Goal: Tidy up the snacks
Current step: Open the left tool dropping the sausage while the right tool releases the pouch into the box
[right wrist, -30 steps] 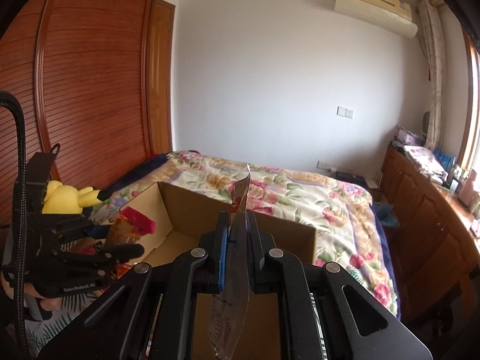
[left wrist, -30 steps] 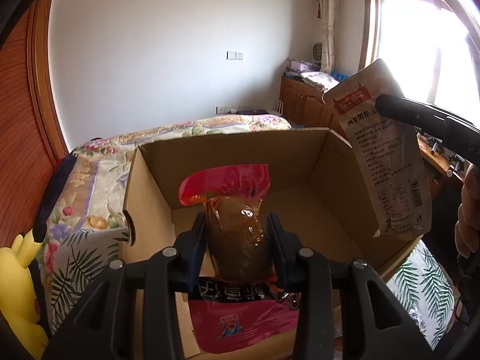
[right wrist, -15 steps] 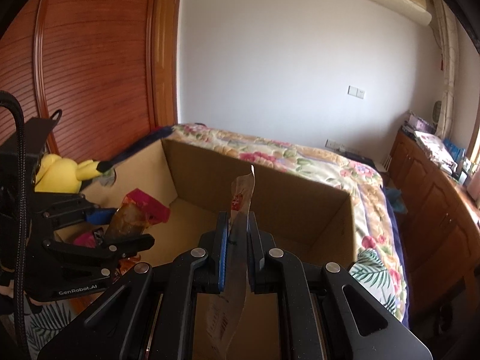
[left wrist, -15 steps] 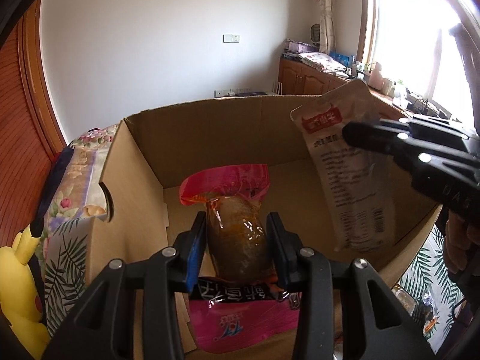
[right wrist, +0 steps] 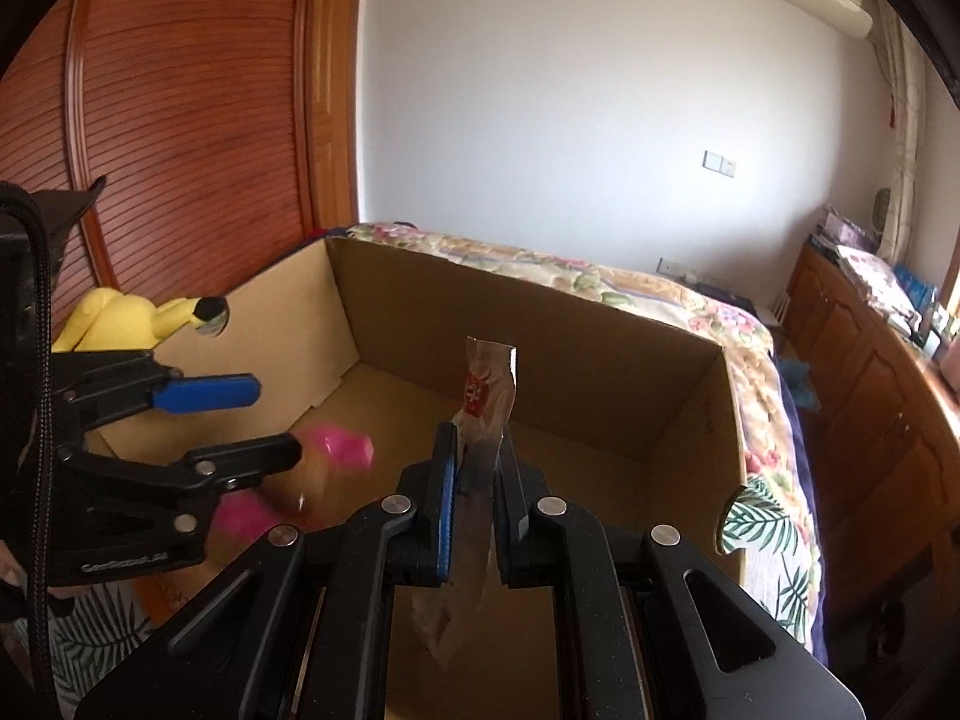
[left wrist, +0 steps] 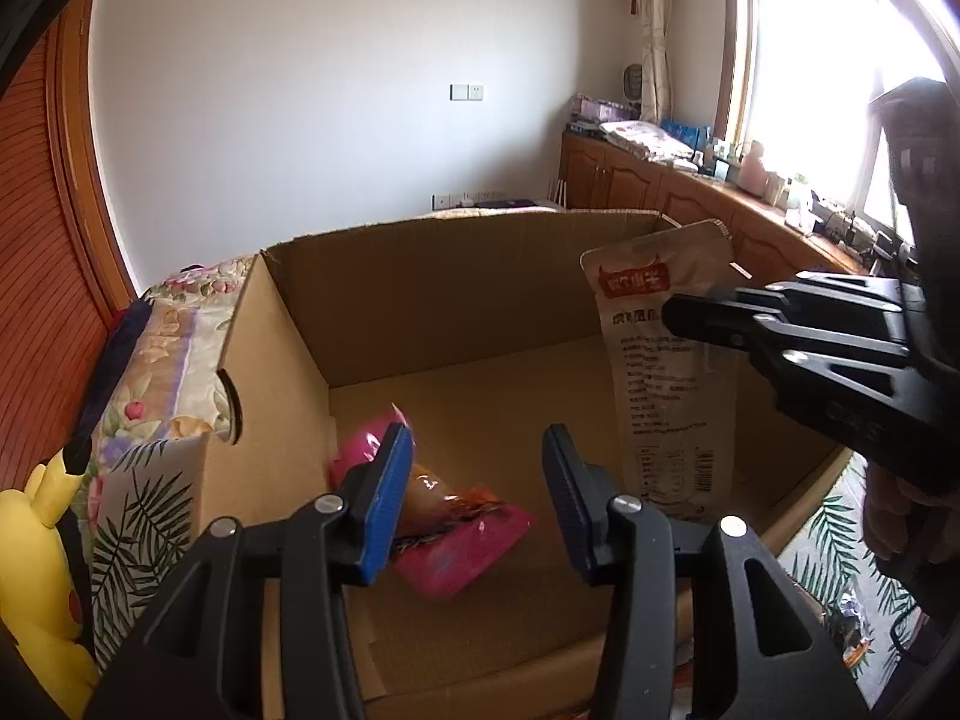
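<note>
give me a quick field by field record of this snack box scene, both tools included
container: open cardboard box on a floral bedspread
left tool: jaws opening, nothing pressed between the pads
pink snack pack: lying in the box, near its left wall, below the left tool
right tool: shut on the white snack pouch
white snack pouch: held upright over the right part of the box, not yet put down
beside box: yellow plush toy
</note>
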The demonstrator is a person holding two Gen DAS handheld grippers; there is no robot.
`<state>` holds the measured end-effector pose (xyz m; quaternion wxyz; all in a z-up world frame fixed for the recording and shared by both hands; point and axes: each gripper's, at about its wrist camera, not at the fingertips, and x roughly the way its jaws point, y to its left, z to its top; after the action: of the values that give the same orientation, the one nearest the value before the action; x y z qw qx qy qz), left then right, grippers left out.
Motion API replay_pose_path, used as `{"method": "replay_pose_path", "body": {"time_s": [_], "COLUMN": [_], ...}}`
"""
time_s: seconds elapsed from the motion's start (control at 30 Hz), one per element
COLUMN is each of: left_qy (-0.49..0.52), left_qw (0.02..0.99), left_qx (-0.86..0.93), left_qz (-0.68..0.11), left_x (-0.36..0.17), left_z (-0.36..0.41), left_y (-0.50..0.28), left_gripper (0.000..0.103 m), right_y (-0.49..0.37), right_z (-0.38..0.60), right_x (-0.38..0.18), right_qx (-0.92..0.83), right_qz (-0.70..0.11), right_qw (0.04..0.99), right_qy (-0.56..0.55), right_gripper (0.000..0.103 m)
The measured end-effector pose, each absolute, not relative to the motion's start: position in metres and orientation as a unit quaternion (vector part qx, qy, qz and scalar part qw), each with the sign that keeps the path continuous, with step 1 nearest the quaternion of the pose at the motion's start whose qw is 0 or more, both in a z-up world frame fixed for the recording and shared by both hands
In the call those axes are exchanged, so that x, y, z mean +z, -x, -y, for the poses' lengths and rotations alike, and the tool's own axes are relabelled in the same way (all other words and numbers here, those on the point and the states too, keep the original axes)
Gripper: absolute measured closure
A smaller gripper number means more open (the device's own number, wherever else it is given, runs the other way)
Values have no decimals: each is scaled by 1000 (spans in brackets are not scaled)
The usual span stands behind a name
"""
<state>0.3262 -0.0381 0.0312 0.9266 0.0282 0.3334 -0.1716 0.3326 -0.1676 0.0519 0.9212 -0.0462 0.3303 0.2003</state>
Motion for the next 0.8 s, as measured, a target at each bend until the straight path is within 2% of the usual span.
{"method": "replay_pose_path", "body": {"time_s": [0.2,0.3,0.53,0.8], "left_qy": [-18,-15,-15,-19], "left_qw": [933,934,936,935], "left_qx": [-175,-178,-185,-188], "left_qz": [-314,-309,-298,-300], "left_x": [37,39,47,47], "left_z": [27,23,18,20], "left_y": [-304,-292,-263,-233], "left_gripper": [55,54,53,53], "right_y": [-347,-345,-335,-310], "right_z": [173,172,181,200], "right_x": [48,47,51,74], "right_qx": [186,177,161,137], "right_qz": [-350,-357,-367,-348], "right_qw": [918,917,916,927], "right_qy": [29,35,23,26], "right_gripper": [94,88,61,52]}}
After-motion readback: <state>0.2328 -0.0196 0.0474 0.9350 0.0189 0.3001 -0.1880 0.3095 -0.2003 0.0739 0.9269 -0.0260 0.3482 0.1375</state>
